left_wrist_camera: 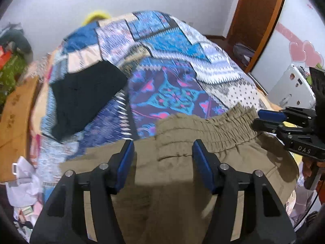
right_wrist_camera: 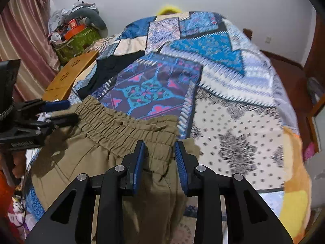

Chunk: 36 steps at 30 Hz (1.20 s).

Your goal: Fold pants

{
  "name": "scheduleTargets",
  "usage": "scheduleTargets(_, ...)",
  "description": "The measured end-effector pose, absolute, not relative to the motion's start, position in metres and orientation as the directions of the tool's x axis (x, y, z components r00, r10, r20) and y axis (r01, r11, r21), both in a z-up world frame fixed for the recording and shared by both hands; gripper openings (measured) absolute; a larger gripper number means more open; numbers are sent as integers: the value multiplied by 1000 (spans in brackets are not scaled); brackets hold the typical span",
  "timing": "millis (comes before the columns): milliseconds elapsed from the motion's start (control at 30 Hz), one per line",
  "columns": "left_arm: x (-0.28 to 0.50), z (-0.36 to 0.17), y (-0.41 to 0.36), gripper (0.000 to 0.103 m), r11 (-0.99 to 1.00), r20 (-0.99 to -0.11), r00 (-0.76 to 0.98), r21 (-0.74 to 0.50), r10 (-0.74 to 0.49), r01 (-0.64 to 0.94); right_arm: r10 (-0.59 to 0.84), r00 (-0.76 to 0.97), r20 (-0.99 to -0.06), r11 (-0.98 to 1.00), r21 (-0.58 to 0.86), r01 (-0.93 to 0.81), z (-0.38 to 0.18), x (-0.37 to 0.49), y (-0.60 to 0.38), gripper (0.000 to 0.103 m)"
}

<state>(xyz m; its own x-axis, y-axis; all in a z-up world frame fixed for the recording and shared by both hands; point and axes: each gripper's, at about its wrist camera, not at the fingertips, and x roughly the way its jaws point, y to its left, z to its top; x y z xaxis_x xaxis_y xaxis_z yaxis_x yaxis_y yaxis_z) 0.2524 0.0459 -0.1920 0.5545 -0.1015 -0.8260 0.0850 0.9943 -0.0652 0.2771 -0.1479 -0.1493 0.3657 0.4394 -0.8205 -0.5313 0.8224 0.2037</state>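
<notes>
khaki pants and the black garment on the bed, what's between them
Only bare patchwork quilt: a blue and purple patterned strip separates the khaki pants from the black garment. Nothing else lies there. The left wrist view shows it best.

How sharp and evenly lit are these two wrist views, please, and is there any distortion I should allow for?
Left wrist view: the patchwork bedspread and the black garment are smeared by motion blur, while the left gripper is crisp and the khaki pants lie in its shadow. Right wrist view: sharper, with slight smear on the bedspread at right; the right gripper shades the pants. Both show fisheye bending and dark corners.
</notes>
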Motion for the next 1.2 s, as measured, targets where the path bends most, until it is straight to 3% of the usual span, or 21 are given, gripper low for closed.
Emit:
scheduleTargets(67,243,-175,59,70,997,-802,593,-52,-77,59,427,396,-813,826,173,-536,-137,272,-152,35)
scheduleTargets(133,235,-162,73,88,997,-781,620,-66,-74,37,423,438,-793,836,155,-526,-123,265,-158,62)
scheduleTargets(233,220,-147,98,95,994,-754,653,-112,-75,-15,442,499,-745,847,163,-506,-105,254,-168,80)
scheduleTargets(267,216,-145,107,96,991,-753,654,-132,-77,-35,447,508,-737,849,170,-501,-101,251,-170,81)
scheduleTargets(500,196,-177,143,96,977,-809,582,-182,-83,-113,465,469,-751,849,228,-477,-110,239,-179,82)
scheduleTargets(867,195,-255,153,96,926,-870,427,-341,-246,-163,509,266,-818,836,397,-378,-180,236,-187,82)
scheduleTargets(1067,203,-253,140,74,934,-857,439,-344,-271,-94,558,231,-797,801,445,-400,-184,241,-188,74)
scheduleTargets(1133,204,-248,136,53,940,-851,451,-335,-269,-71,564,234,-792,798,449,-403,-185,242,-186,66)
scheduleTargets(1200,205,-243,130,45,944,-848,455,-328,-272,-48,571,239,-785,794,454,-405,-184,243,-183,58)
